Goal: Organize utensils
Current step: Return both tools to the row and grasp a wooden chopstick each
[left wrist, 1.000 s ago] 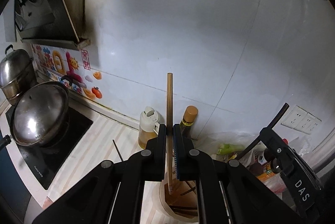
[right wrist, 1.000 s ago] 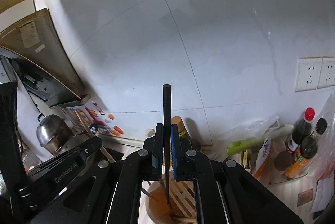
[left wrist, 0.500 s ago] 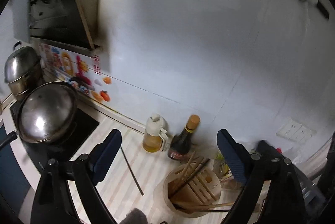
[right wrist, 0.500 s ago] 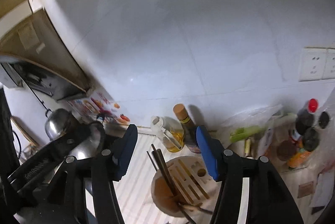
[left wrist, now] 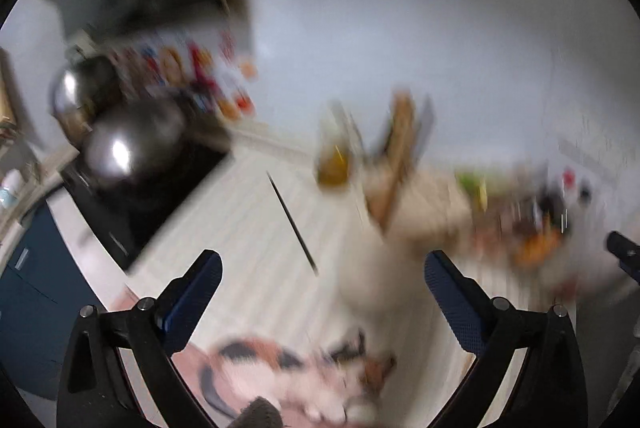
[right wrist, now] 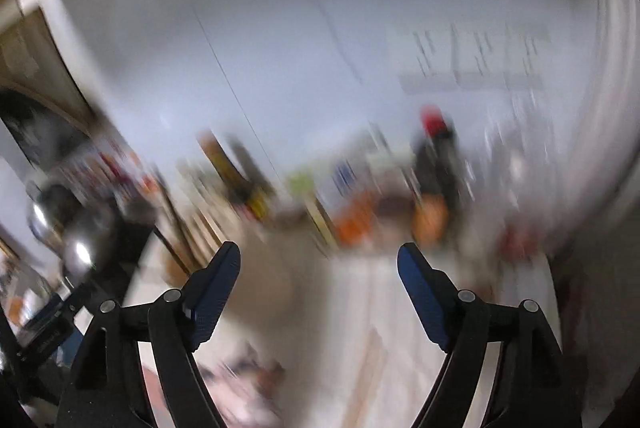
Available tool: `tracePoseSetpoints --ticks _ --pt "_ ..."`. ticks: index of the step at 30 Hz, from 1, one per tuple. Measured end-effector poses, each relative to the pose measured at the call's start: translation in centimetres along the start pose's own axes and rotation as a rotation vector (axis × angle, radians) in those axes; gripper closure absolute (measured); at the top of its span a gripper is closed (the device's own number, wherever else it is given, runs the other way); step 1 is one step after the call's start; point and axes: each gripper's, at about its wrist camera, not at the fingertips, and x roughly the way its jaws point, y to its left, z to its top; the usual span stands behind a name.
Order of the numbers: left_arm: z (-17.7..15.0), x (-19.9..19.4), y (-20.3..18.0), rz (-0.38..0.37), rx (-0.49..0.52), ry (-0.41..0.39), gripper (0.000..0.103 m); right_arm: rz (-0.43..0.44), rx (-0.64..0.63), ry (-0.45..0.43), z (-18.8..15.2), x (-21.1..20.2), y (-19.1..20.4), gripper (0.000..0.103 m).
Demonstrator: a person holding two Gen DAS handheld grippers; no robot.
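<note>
Both tongs gape empty, left gripper (left wrist: 322,274) and right gripper (right wrist: 319,266), so we steady up, then line on that dark chopstick (left wrist: 293,222) mid-counter, probably, through blur.

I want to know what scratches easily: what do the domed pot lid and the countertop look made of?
Pot lid: apparently polished metal, judging by its bright mirror-like glint. Countertop: pale, faintly striped, matte surface, perhaps laminate or wood-look; motion blur leaves it open.
</note>
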Motion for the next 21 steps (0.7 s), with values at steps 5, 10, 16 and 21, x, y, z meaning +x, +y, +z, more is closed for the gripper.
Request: tracePoseSetpoints --ticks 5,10,16,21 --pt "-6.8 8.1 -3.1 0.05 0.074 0.232 0.0 -0.064 0.06 0.322 -8.1 9.9 -5.2 0.055" --pt "-11.7 12.7 -5.0 0.086 0.144 0.366 0.0 -0.097 0.151 0.49 -13.9 16.8 -8.7 0.064" --pt "-13.8 14.2 -6.0 0.106 0.18 0.413 0.0 -0.084 0.117 0.523 -16.4 19.4 -7.8 0.064" --pt "-14.1 14.0 -8.1 0.097 0.241 0.4 0.0 -0.196 -0.016 0.495 -16.5 18.7 -6.2 0.097"
